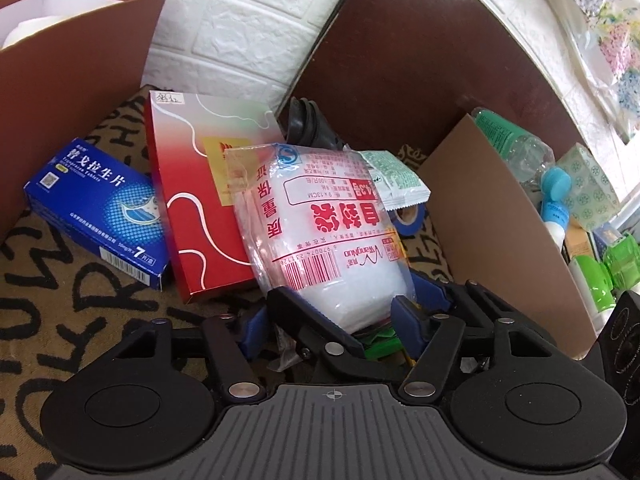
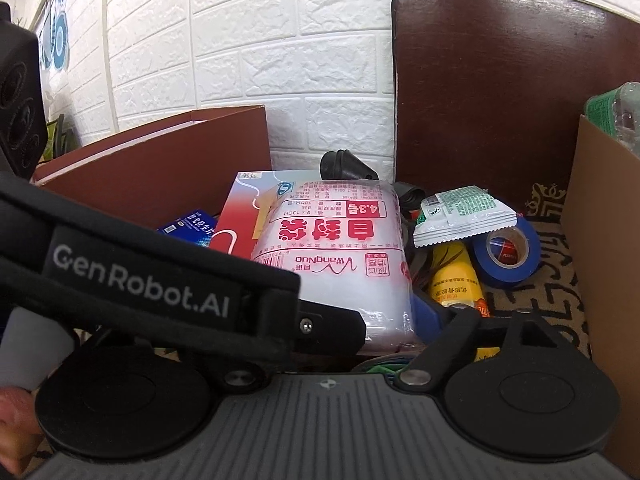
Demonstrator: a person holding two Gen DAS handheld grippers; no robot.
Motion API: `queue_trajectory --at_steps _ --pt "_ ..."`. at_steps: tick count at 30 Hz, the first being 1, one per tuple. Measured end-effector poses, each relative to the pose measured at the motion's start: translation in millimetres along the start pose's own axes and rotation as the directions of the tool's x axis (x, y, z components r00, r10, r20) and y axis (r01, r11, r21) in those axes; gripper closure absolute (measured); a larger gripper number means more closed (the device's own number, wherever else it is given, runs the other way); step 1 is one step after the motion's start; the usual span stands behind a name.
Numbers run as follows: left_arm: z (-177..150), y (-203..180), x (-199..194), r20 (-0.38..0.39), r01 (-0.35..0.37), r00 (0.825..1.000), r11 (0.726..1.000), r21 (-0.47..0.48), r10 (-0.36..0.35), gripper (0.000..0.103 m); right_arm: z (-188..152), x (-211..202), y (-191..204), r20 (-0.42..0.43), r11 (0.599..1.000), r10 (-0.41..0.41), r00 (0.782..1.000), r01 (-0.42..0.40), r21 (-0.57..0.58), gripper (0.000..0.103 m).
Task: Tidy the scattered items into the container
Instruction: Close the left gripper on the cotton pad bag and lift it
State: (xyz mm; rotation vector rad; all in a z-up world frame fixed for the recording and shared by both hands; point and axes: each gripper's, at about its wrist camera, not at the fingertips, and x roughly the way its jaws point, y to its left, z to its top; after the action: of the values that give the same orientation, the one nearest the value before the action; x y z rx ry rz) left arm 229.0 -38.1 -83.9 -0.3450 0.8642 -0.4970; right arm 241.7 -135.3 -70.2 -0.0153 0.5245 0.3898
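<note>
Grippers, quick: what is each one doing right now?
Left gripper: shut on the zip-bag pack.
Right gripper: in view, but open or shut cannot be told.

Contents shown: one pack of zip bags (image 1: 320, 216); two medicine boxes, one blue (image 1: 96, 208) and one red (image 1: 192, 200); one green sachet (image 2: 460, 210); one roll of blue tape (image 2: 506, 250); one yellow bottle (image 2: 456, 276); one plastic bottle (image 1: 516, 144); two cardboard flaps (image 1: 500, 232).

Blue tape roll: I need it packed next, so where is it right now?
In the right wrist view the blue tape roll lies right of centre, under the green sachet and beside the yellow bottle.
</note>
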Motion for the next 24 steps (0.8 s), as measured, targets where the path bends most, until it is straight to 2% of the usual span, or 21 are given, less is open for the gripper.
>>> queue_trajectory --at_steps 10,18,24 --pt "-15.9 3.5 -30.7 -0.004 -0.019 1.0 1.0 -0.025 0.018 0.04 -1.7 -20.2 21.4 -0.031 0.998 0.047 0.998 -0.048 -0.032 0.024" --pt "-63.4 17.5 -78.2 -0.044 -0.044 0.998 0.997 -0.07 0.041 0.039 -24.6 -49.9 67.1 -0.078 0.99 0.098 0.992 -0.106 -0.095 0.026" --pt "-98.9 28.0 -111.1 -0.088 -0.051 0.995 0.994 -0.095 0.042 0.035 -45.9 -76.2 105.8 -0.121 0.979 0.116 0.986 -0.134 -0.151 0.026"
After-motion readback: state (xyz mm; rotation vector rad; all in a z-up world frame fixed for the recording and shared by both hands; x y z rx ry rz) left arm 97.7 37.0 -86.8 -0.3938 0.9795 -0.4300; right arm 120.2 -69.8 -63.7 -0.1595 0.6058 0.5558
